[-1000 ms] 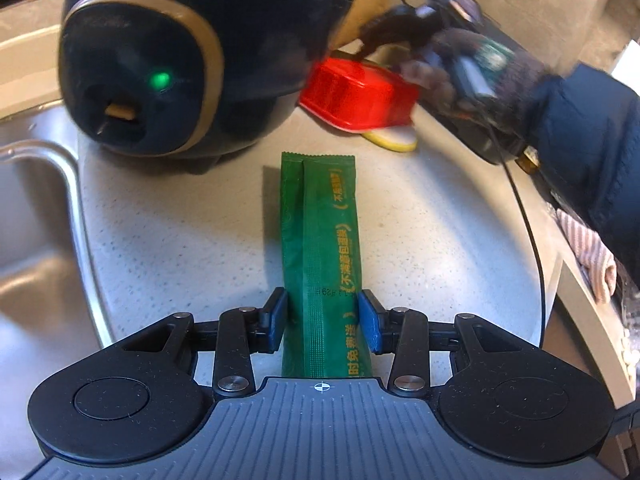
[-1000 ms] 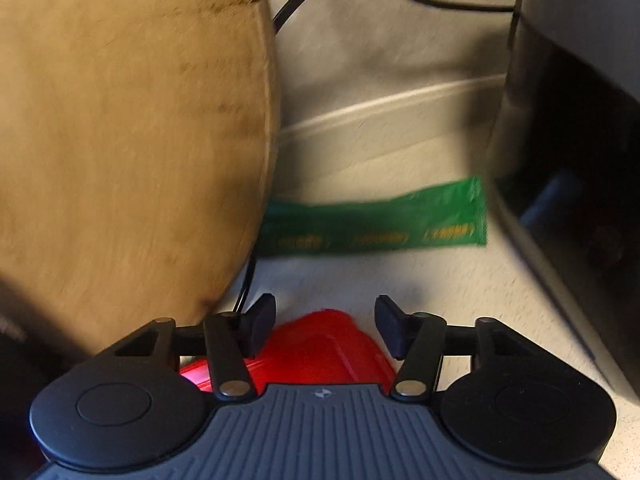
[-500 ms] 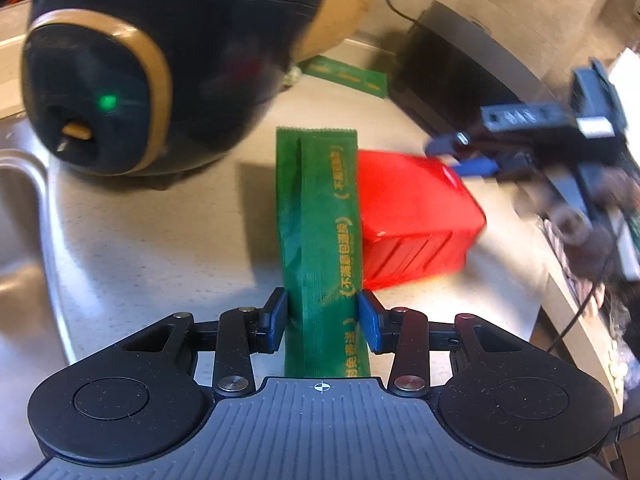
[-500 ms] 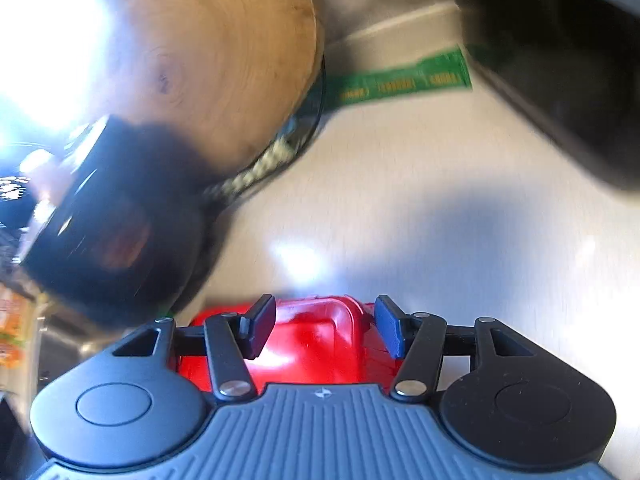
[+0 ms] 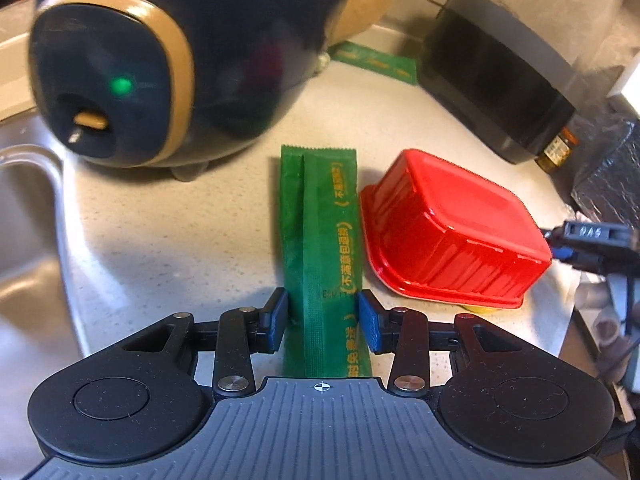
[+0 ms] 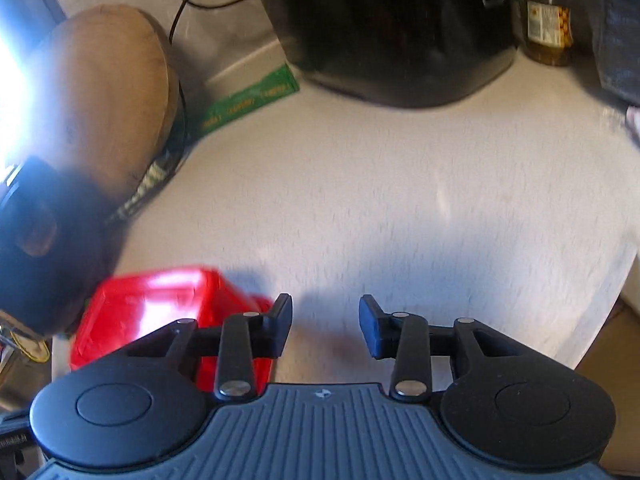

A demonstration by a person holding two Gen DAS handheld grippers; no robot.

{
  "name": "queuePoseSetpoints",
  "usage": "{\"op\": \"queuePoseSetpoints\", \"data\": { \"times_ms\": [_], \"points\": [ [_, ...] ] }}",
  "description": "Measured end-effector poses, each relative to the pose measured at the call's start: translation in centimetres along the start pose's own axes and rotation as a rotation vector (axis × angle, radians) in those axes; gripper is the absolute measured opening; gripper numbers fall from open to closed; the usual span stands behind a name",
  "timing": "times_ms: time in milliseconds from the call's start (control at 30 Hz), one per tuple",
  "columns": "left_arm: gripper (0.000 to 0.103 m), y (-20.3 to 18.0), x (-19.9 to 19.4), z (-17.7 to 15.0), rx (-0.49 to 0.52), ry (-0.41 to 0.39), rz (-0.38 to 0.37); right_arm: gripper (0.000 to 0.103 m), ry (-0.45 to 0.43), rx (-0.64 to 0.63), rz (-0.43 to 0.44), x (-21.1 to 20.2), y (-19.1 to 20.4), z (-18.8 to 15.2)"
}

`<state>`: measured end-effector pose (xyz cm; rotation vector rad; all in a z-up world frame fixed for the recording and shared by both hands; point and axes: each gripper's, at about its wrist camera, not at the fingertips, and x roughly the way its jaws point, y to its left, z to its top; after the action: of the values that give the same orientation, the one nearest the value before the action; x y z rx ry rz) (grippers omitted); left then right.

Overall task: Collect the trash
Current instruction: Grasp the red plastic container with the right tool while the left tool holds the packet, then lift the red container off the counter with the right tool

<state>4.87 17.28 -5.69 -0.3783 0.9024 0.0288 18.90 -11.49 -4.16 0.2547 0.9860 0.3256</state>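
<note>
Your left view hides the lower end of the sachet (image 5: 320,248) behind the gripper body, and its print is too small to read. The second sachet (image 5: 376,65) at upper centre runs under the dark cooker (image 5: 168,52), whose top is cut by the frame's edge. In your right view the red tray (image 6: 160,312) at lower left is blurred, glare-washed and partly behind the left finger linkage. The wooden board (image 6: 108,92) at upper left smears into white glare. The jar (image 6: 546,24) label is unreadable.
</note>
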Motion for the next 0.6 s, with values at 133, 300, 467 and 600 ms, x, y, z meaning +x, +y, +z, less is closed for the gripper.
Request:
{"op": "queuePoseSetpoints", "data": {
  "times_ms": [133,300,467,600],
  "points": [
    [0.043,-0.7,0.4,0.2,0.048,0.013,-0.025,0.035,-0.004,-0.003,0.048,-0.5,0.8,-2.0],
    [0.043,-2.0,0.3,0.2,0.077,0.006,-0.049,0.033,-0.045,0.053,0.120,-3.3,0.7,-2.5],
    [0.042,-4.4,0.4,0.0,0.125,-0.001,-0.152,0.034,-0.062,0.141,0.260,-6.8,0.0,-2.0],
    [0.042,-6.1,0.2,0.2,0.158,-0.030,-0.166,0.035,-0.136,0.087,0.179,-8.9,0.8,-2.1]
  ]
}}
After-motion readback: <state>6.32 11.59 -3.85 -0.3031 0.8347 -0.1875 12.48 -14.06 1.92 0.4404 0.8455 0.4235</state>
